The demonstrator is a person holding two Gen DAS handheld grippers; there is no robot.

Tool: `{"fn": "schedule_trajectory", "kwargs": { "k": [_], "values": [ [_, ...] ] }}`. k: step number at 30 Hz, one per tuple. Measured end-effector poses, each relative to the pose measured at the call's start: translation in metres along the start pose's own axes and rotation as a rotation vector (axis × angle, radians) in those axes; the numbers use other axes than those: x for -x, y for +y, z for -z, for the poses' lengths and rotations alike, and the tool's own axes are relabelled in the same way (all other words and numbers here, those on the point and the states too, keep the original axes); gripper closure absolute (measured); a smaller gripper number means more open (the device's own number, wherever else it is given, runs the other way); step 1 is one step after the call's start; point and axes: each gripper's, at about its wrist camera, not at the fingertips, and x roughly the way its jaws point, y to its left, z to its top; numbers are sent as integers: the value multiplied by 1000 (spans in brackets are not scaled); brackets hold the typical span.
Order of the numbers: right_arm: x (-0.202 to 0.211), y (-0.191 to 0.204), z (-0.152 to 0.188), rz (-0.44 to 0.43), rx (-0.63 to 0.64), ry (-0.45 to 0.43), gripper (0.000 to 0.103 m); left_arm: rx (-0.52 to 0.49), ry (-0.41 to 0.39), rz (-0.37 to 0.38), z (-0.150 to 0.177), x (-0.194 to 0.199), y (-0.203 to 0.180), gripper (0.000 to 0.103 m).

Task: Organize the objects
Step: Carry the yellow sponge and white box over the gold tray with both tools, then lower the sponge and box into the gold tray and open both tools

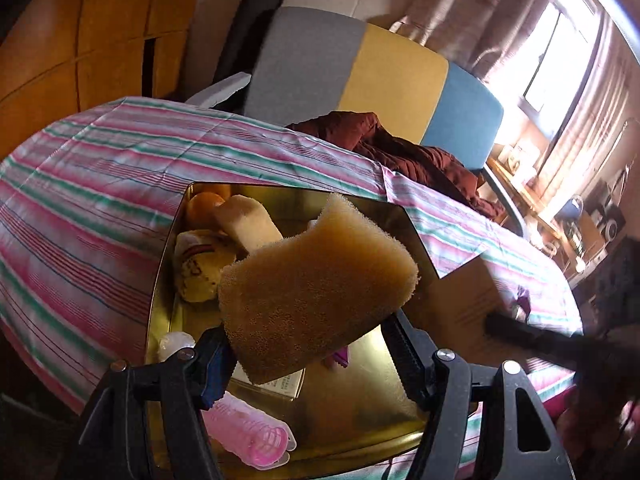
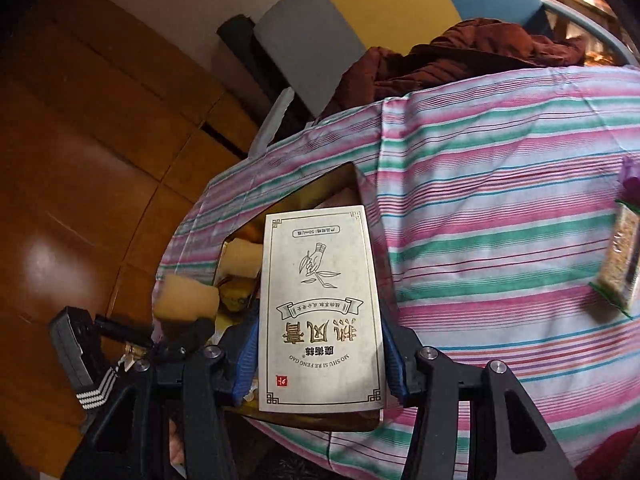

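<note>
My left gripper (image 1: 308,344) is shut on a tan sponge (image 1: 316,288), which it holds tilted above an open gold tin (image 1: 280,194). Inside the tin lie an orange (image 1: 206,204), a beige roll (image 1: 248,220), a yellow plush toy (image 1: 204,264) and a pink hair roller (image 1: 248,436). My right gripper (image 2: 320,348) is shut on a white printed box (image 2: 320,308), held flat over the same tin (image 2: 320,192). The sponge (image 2: 186,300) shows just left of that box. At the right of the left wrist view a dark blurred bar (image 1: 532,340) crosses the edge.
The tin sits on a pink, green and white striped cloth (image 2: 500,200). A maroon garment (image 1: 420,152) lies at the cloth's far edge before grey, yellow and blue panels (image 1: 392,72). A green-edged packet (image 2: 618,264) rests at the right. Wooden floor (image 2: 80,160) lies to the left.
</note>
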Motion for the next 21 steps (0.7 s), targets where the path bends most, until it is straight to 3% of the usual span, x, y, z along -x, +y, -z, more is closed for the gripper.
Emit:
{"fn": "schedule_trajectory", "kwargs": {
  "k": [7,13,17,21],
  "values": [
    [-48,27,26,7,92,133,47,50,39,56,-4,-14,5,31],
    [-55,31,43,40,139,191,46,147,111,108,-13,-40,12,28],
    [-55,45,51,111,252,193,37,172,123,109,-12,-42,16,26],
    [-54,54,56,185,346,164,15,175,148,103,-9,-44,24,21]
  ]
}}
